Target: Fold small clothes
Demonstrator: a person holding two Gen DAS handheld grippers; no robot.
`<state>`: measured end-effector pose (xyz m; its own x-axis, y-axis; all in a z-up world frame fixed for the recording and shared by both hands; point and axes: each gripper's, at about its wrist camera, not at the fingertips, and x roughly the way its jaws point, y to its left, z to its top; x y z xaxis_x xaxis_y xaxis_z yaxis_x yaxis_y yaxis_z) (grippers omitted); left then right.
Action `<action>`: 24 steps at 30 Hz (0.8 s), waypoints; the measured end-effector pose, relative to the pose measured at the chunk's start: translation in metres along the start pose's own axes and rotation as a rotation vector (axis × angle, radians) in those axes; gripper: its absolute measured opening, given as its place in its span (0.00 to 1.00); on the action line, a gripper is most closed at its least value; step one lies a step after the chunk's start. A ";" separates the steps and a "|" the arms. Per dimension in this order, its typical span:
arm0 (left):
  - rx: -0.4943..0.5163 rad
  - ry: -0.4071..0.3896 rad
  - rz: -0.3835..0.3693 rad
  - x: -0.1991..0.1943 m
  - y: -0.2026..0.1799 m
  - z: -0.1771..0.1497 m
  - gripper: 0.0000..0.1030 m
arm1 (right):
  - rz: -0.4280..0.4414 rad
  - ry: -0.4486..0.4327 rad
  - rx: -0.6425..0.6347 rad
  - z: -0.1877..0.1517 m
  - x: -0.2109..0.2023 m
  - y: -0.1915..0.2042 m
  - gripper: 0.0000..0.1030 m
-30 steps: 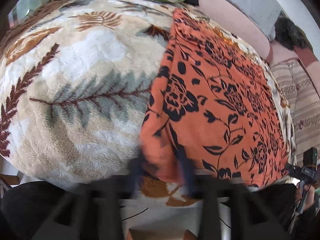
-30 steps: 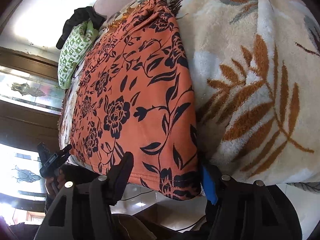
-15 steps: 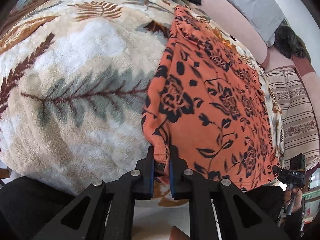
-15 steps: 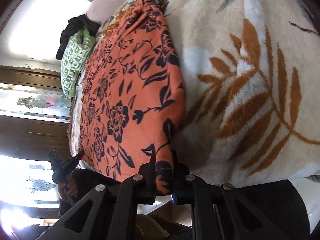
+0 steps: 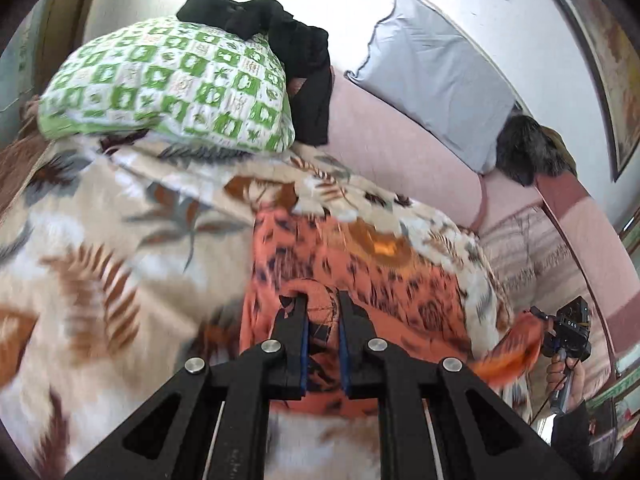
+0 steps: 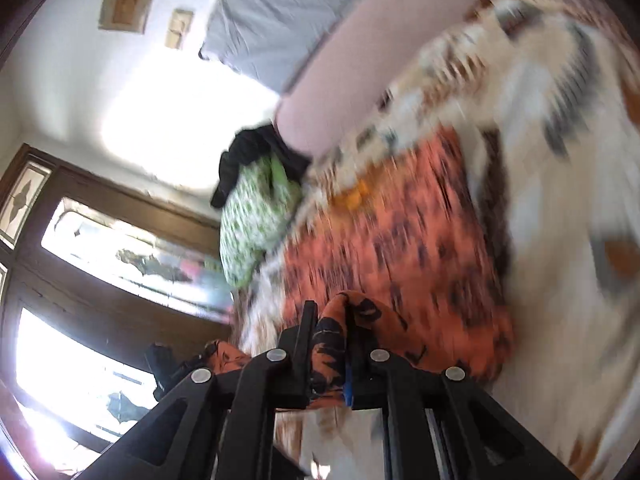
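Left gripper (image 5: pixel 322 312) pinches a bunched fold of the orange floral garment (image 5: pixel 360 276) between its two fingers. Right gripper (image 6: pixel 330 328) clamps another bunch of the same cloth (image 6: pixel 404 248). Garment lies partly on the leaf-print blanket (image 5: pixel 100 248), its gripped edge lifted; motion blur smears the pattern. Beyond: green checked pillow (image 5: pixel 168 88) with black clothing (image 5: pixel 276 36) draped over it, grey cushion (image 5: pixel 436 68) against the pink sofa back (image 5: pixel 392 148).

A home bedroom: leaf-print fleece blanket (image 5: pixel 100 248), grey pillow (image 5: pixel 436 80), pink headboard (image 5: pixel 400 152), wooden glazed door (image 6: pixel 80 240)
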<state>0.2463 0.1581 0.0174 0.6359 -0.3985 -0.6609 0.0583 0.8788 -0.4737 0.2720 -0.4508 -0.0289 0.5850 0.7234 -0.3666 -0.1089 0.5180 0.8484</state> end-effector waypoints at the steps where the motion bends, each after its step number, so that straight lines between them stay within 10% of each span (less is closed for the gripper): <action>1: -0.004 0.002 0.020 0.022 0.004 0.015 0.16 | -0.005 -0.018 0.020 0.020 0.015 -0.004 0.11; 2: 0.001 -0.016 0.059 0.046 0.009 0.027 0.19 | -0.011 -0.024 0.042 0.035 0.029 -0.011 0.13; 4: 0.042 -0.002 0.184 0.101 0.023 0.044 0.62 | -0.112 -0.039 0.059 0.060 0.065 -0.038 0.28; 6: -0.041 0.060 0.342 0.137 0.048 0.044 0.62 | -0.251 -0.027 0.103 0.065 0.091 -0.072 0.97; 7: -0.088 0.084 0.328 0.144 0.059 0.039 0.62 | -0.291 -0.015 0.128 0.060 0.095 -0.087 0.99; 12: -0.065 0.043 0.272 0.100 0.072 0.006 0.64 | -0.275 -0.042 0.057 0.020 0.072 -0.092 0.99; 17: 0.044 0.191 0.126 0.097 0.051 -0.045 0.77 | -0.262 0.115 0.016 -0.020 0.061 -0.089 0.99; 21: 0.046 0.250 0.209 0.139 0.044 -0.059 0.75 | -0.322 0.179 -0.067 -0.025 0.095 -0.078 0.90; 22: 0.054 0.238 0.244 0.141 0.039 -0.059 0.59 | -0.336 0.221 -0.058 -0.024 0.107 -0.076 0.58; 24: 0.041 0.286 0.200 0.145 0.030 -0.055 0.20 | -0.425 0.284 -0.103 -0.027 0.126 -0.067 0.41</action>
<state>0.2983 0.1122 -0.1248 0.3974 -0.2696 -0.8772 -0.0108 0.9544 -0.2982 0.3311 -0.3822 -0.1423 0.3549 0.5271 -0.7722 0.0041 0.8250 0.5651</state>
